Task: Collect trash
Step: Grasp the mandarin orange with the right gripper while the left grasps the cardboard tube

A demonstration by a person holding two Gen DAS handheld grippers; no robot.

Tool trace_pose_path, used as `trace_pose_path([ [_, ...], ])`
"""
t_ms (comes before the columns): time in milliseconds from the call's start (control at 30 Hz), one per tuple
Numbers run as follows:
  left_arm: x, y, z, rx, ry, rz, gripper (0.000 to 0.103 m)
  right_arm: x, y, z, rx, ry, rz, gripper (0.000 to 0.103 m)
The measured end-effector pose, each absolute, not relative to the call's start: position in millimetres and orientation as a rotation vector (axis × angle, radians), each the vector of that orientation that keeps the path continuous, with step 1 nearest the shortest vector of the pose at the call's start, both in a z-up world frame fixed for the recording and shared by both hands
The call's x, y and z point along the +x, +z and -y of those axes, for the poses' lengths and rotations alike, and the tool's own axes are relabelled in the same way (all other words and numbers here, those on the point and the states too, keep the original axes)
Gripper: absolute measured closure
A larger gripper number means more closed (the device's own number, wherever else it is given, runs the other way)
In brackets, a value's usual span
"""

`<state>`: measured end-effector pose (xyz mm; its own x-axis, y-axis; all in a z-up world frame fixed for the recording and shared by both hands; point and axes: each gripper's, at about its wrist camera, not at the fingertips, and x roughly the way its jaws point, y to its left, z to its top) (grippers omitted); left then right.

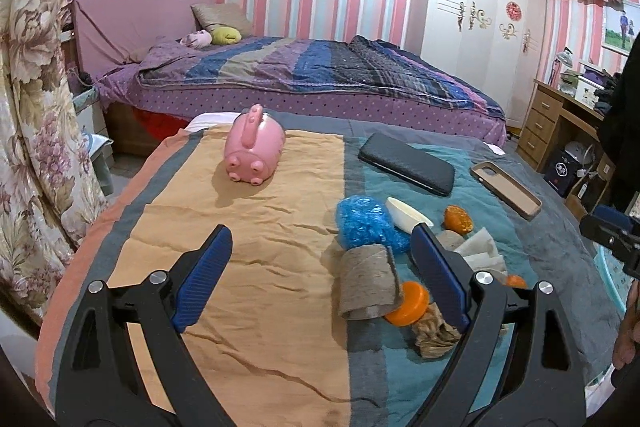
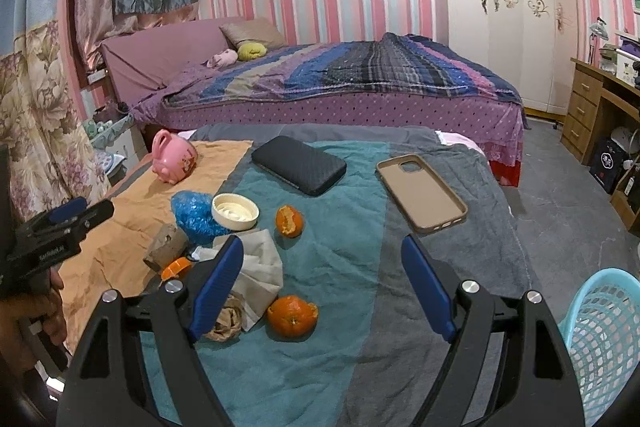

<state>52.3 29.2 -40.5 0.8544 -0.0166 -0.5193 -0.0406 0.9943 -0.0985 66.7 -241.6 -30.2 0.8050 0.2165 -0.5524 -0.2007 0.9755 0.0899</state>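
Both hand-held grippers, left (image 1: 322, 269) and right (image 2: 322, 285), hovered wide open and held nothing above the cloth-covered desk (image 2: 340, 367). The trash lay clustered there: a blue plastic wad (image 2: 192, 213), crumpled tissue (image 2: 260, 267), orange peels (image 2: 292, 315) and a cardboard roll (image 1: 370, 283). A light-blue basket (image 2: 604, 339) stood beside the desk's right edge.

Glossy pink plastic piggy bank (image 1: 254, 151), crinkly shiny blue plastic wrap (image 1: 366, 223), rough grey cardboard tube (image 1: 370, 281), creased matt paper tissue (image 2: 260, 267), dimpled orange peel (image 2: 293, 315), rumpled cloth bench cover (image 2: 320, 259), ribbed blue fingers (image 1: 204, 279), meshed turquoise plastic basket (image 2: 604, 339)
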Motion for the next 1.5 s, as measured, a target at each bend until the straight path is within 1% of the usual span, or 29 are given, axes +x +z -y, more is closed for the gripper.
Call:
trace_pose_path([
  [167, 54, -46, -34, -0.099, 0.017, -0.563, 0.015, 71, -42, 234, 0.003, 0.231, -0.635, 0.023],
  [333, 56, -51, -43, -0.114, 0.028, -0.586, 0.015, 81, -74, 215, -0.080, 0.248, -0.754, 0.023],
  [500, 57, -58, -46, -0.110, 0.013, -0.619, 0.015, 91, -95, 207, -0.099, 0.252, -0.834, 0.024],
  [567, 56, -60, -45, -0.108, -0.003, -0.628, 0.015, 95, -102, 202, -0.106, 0.260, -0.854, 0.028],
  [600, 55, -61, -44, -0.107, -0.015, -0.631, 0.015, 97, -107, 199, -0.110, 0.268, -0.875, 0.035],
  [633, 55, -61, -43, -0.106, -0.028, -0.634, 0.015, 100, -112, 197, -0.112, 0.275, -0.900, 0.049],
  [667, 55, -63, -41, -0.101, -0.048, -0.642, 0.015, 103, -117, 195, -0.105, 0.289, -0.933, 0.058],
  [733, 56, -65, -37, -0.092, -0.059, -0.652, 0.015, 103, -118, 196, -0.093, 0.289, -0.932, 0.071],
  [767, 57, -68, -35, -0.088, -0.066, -0.662, 0.015, 103, -116, 197, -0.080, 0.295, -0.930, 0.074],
  [800, 58, -71, -33, -0.092, -0.075, -0.674, 0.015, 102, -110, 201, -0.047, 0.304, -0.920, 0.081],
  [833, 61, -73, -32, -0.097, -0.083, -0.685, 0.015, 101, -109, 203, -0.037, 0.299, -0.911, 0.083],
  [967, 69, -81, -28, -0.118, -0.088, -0.709, 0.014, 94, -92, 217, -0.009, 0.260, -0.845, 0.083],
  [1033, 74, -82, -22, -0.127, -0.106, -0.716, 0.012, 93, -87, 225, 0.013, 0.244, -0.828, 0.083],
  [1100, 80, -84, -12, -0.107, -0.110, -0.722, 0.012, 93, -81, 232, 0.037, 0.232, -0.808, 0.083],
  [1267, 97, -93, 3, -0.080, -0.086, -0.745, 0.013, 98, -76, 238, 0.051, 0.233, -0.801, 0.083],
  [1333, 104, -98, 2, -0.097, -0.079, -0.767, 0.020, 99, -76, 238, 0.047, 0.234, -0.799, 0.083],
  [1367, 108, -101, 1, -0.106, -0.082, -0.787, 0.027, 98, -74, 239, 0.046, 0.236, -0.798, 0.083],
  [1400, 112, -106, 1, -0.107, -0.091, -0.811, 0.040, 98, -74, 239, 0.045, 0.239, -0.797, 0.083],
  [1500, 115, -112, 3, -0.102, -0.105, -0.841, 0.060, 98, -73, 240, 0.046, 0.250, -0.799, 0.083],
])
